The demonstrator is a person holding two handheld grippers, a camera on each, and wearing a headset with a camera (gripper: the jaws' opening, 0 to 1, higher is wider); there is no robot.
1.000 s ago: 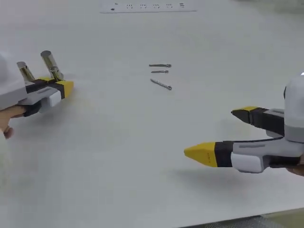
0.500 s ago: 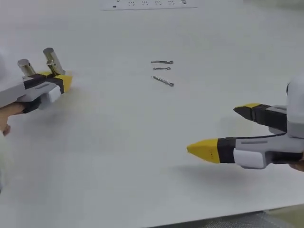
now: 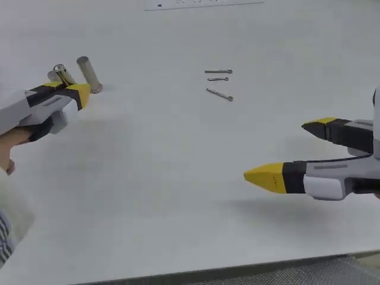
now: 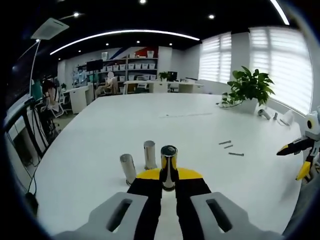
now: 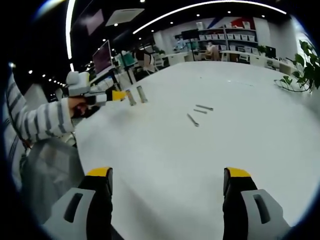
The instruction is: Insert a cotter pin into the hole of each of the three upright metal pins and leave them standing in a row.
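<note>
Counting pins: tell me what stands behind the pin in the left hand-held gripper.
Behind the held pin stand a left pin and a middle pin, apart, on the table. The left hand-held gripper hides the held pin's foot.

the held metal pin [image 4: 168, 162] is glossy and mirror-smooth, the tabletop [image 3: 166, 178] matt white.

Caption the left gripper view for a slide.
Left gripper shut on one metal pin; two more pins stand beyond, cotter pins lie on the table.

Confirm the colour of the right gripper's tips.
Right gripper: yellow tips, clearest in the head view.
</note>
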